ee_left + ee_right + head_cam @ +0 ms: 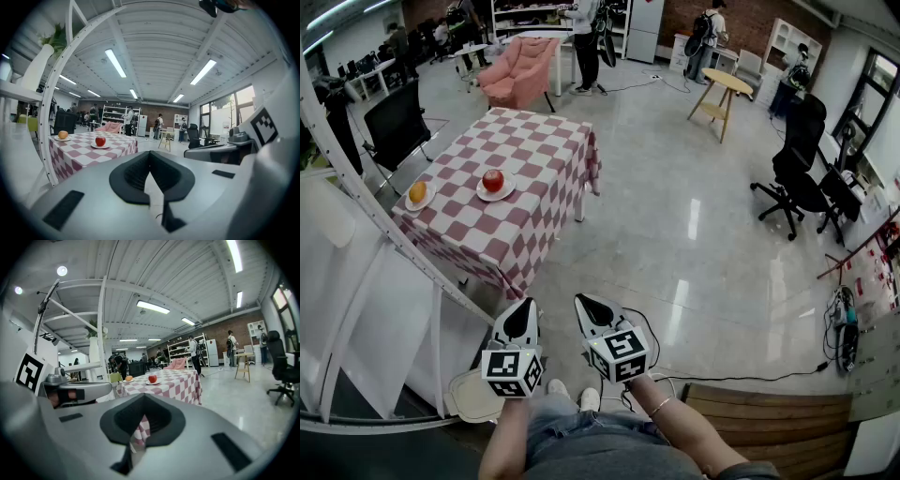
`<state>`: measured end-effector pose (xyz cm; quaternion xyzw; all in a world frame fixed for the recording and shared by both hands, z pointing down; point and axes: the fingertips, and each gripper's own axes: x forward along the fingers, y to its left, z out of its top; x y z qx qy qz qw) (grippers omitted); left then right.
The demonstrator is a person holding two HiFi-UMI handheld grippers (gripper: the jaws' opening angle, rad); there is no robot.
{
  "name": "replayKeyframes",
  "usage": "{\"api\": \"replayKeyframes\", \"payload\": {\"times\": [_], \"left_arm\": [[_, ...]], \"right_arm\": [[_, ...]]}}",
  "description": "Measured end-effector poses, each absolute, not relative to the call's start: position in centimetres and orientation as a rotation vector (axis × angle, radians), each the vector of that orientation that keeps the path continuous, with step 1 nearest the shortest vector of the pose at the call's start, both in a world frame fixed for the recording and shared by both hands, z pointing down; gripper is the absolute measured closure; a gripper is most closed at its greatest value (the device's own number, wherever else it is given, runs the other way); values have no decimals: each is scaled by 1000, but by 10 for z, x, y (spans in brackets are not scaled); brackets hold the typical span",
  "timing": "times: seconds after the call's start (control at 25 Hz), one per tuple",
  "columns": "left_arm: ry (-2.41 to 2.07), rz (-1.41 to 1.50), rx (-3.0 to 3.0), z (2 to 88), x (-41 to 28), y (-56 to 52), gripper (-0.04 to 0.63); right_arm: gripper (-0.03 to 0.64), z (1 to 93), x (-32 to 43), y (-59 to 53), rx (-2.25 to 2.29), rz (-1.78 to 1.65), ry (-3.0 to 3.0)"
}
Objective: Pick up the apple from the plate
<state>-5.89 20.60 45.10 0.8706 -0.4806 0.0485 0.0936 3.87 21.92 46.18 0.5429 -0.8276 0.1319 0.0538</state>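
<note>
A red apple (493,180) sits on a white plate (496,194) on the table with a pink-and-white checked cloth (517,150). Left of it, an orange (417,192) lies on a second plate. Both grippers hang low over the floor, well short of the table. My left gripper (523,306) is shut and holds nothing; its view shows the apple (100,140) far ahead at left. My right gripper (585,303) is also shut and empty. Its own view has the apple (152,378) and orange (129,378) in the distance beyond the jaw tips (143,397).
A white slanted frame (356,187) stands at the left beside the table. A black office chair (394,127) is behind the table and a pink armchair (520,70) beyond it. Another office chair (792,173), a round wooden table (719,89) and floor cables (750,378) lie to the right.
</note>
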Motion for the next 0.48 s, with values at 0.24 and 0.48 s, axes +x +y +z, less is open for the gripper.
{"api": "replayKeyframes", "payload": {"times": [0.24, 0.48], "left_arm": [[-1426, 143, 2588, 452, -54, 212, 580], [-1431, 135, 2579, 454, -57, 222, 580]], "right_arm": [[609, 467, 39, 226, 1620, 438, -2549], [607, 467, 36, 235, 1630, 443, -2570]]}}
